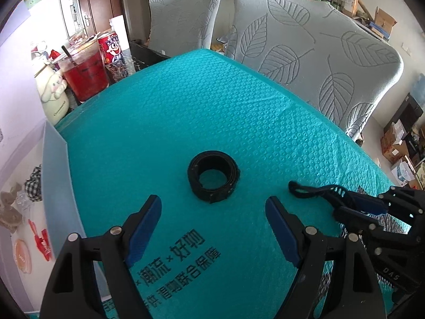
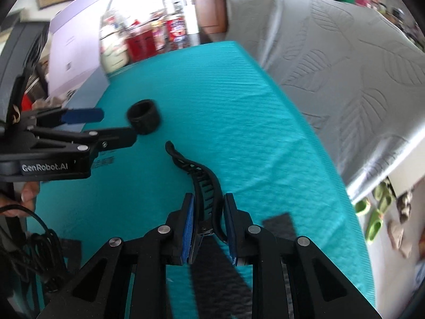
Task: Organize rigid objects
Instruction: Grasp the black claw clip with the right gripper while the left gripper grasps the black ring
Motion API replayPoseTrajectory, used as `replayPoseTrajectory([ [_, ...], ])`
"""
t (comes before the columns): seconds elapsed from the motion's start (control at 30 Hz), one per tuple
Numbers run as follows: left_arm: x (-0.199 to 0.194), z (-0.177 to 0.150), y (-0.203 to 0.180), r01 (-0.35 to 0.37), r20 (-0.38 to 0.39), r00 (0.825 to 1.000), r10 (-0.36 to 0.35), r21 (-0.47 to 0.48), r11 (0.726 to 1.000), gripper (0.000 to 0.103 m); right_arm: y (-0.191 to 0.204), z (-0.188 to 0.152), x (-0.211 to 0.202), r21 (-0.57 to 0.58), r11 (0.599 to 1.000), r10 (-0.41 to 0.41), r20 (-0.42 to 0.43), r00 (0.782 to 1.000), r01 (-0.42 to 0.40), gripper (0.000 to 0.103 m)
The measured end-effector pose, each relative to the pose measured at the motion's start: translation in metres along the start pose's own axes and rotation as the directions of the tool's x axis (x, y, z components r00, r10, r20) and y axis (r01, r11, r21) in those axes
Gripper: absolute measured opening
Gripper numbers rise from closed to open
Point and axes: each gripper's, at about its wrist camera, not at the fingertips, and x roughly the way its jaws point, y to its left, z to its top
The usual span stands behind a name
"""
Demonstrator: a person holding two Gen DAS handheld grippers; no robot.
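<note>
Teal bubble-textured mat (image 1: 186,111) with black printed characters over the tabletop. Black coiled band (image 1: 213,176); black ridged hair clip (image 2: 204,183). Black left claw (image 1: 213,212) and black right claw (image 2: 208,212), both with blue pads (image 1: 144,226). Grey chair covers (image 1: 313,53) patterned with leaf outlines. Red drink in a clear cup (image 1: 85,77); red can (image 1: 111,46) with a cartoon face. Brown door (image 1: 98,2).
</note>
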Motion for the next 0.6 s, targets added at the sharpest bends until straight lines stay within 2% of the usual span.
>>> replayPoseTrajectory([
  [0.2,0.012,0.007,0.002,0.024,0.033,0.999,-0.023,-0.040,0.999,0.078,-0.013,0.003,-0.002,0.051,0.999,-0.017,0.006,1.000,0.017,0.022],
  [0.27,0.015,0.011,0.004,0.029,0.044,0.999,-0.026,-0.054,0.998,0.066,-0.013,0.004,-0.001,0.053,0.998,-0.020,0.006,1.000,0.020,0.022],
  [0.33,0.018,0.014,0.003,0.028,0.038,0.999,-0.026,-0.053,0.998,0.048,-0.013,0.006,0.001,0.057,0.998,-0.019,0.005,1.000,0.019,0.022],
  [0.37,0.020,0.015,0.003,0.030,0.030,0.999,-0.028,-0.049,0.998,0.044,-0.014,0.007,0.002,0.058,0.998,-0.019,0.005,1.000,0.019,0.022],
  [0.6,0.013,0.005,0.004,0.061,0.045,0.997,-0.058,-0.060,0.996,0.042,-0.015,0.006,0.000,0.064,0.998,-0.020,0.009,1.000,0.019,0.022],
])
